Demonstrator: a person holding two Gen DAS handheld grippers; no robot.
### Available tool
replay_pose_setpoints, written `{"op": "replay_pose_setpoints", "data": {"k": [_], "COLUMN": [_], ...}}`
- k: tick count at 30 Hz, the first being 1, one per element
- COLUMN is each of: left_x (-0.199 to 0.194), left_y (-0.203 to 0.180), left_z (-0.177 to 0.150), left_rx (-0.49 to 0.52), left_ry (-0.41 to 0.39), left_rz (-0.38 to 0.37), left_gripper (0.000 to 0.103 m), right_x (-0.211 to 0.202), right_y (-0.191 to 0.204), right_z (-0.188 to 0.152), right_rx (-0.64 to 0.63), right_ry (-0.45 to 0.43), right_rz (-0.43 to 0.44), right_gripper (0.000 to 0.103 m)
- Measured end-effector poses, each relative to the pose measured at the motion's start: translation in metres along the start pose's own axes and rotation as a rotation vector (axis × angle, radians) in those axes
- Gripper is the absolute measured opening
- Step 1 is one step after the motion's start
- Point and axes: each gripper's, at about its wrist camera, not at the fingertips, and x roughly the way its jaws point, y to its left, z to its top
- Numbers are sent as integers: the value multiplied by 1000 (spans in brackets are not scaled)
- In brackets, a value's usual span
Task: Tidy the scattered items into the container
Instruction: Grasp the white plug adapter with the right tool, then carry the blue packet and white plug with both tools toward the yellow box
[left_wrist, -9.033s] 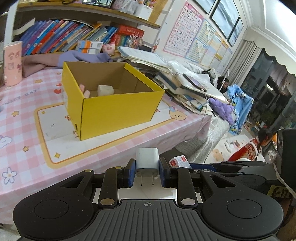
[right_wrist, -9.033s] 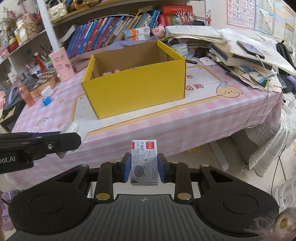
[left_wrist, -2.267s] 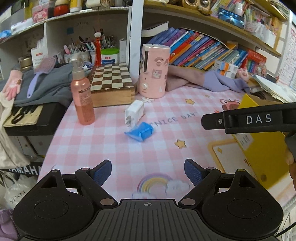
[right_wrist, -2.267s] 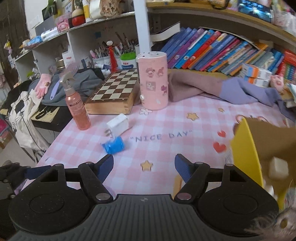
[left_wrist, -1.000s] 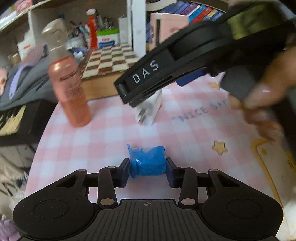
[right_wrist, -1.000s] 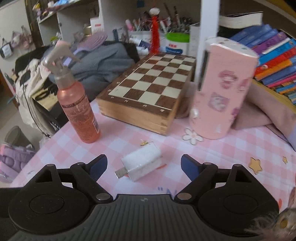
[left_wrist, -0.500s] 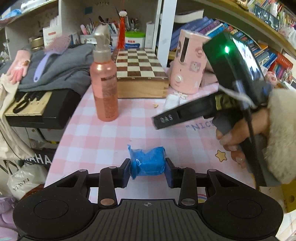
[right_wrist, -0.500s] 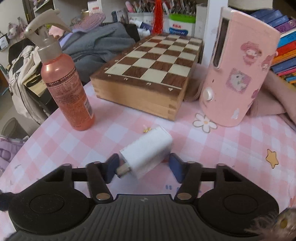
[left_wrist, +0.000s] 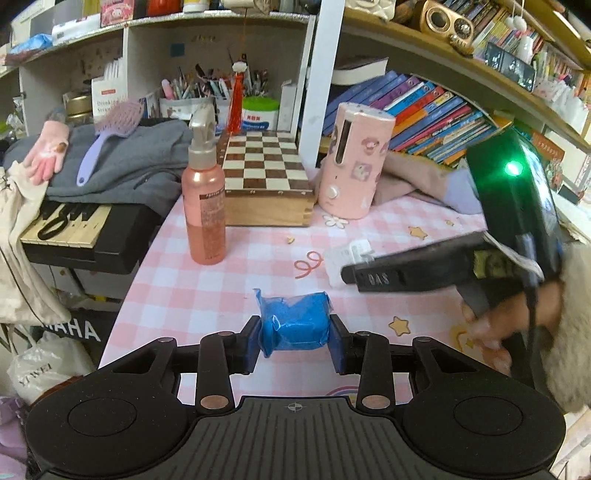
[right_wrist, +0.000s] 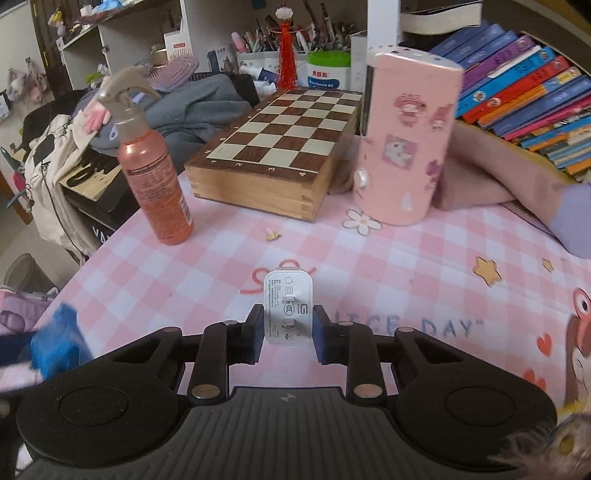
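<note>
A crumpled blue packet (left_wrist: 294, 322) sits pinched between the blue pads of my left gripper (left_wrist: 294, 341), held above the pink checked tablecloth (left_wrist: 229, 280). My right gripper (right_wrist: 289, 332) is shut on a white plug charger (right_wrist: 288, 305), its label side facing the camera, lifted just off the cloth. In the left wrist view the right gripper (left_wrist: 338, 266) comes in from the right with the white charger (left_wrist: 345, 258) at its tip, and a hand (left_wrist: 513, 325) holds it. The blue packet (right_wrist: 55, 341) shows blurred at the left edge of the right wrist view. The yellow container is out of view.
A pink spray bottle (right_wrist: 151, 177), a wooden chessboard box (right_wrist: 280, 147) and a tall pink canister (right_wrist: 404, 140) stand at the back of the table. Books (right_wrist: 524, 92) and pink cloth (right_wrist: 498, 184) lie at the right. The table's left edge drops beside a piano keyboard (left_wrist: 70, 229).
My right gripper closed on the white charger and lifted it upright off the cloth. My left gripper rose and drew back with the blue packet still in it.
</note>
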Motion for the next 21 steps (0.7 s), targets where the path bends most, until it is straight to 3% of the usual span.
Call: {"op": "replay_pose_setpoints", "data": {"k": [8,21], "left_x": [-30,-66], "left_y": [-7,-37], "left_z": [-7,-22], "left_rx": [-24,-3], "left_ry": [-56,-85], "left_rz": [-21,-129], "left_gripper": [36,35], "right_x": [-47,-141], "right_y": [-6,-7], "right_z": [-31,-70], "right_rx": [74,68], "right_ry": [-18,-129], "right_rz": [39,1], "right_gripper": [25,25]}}
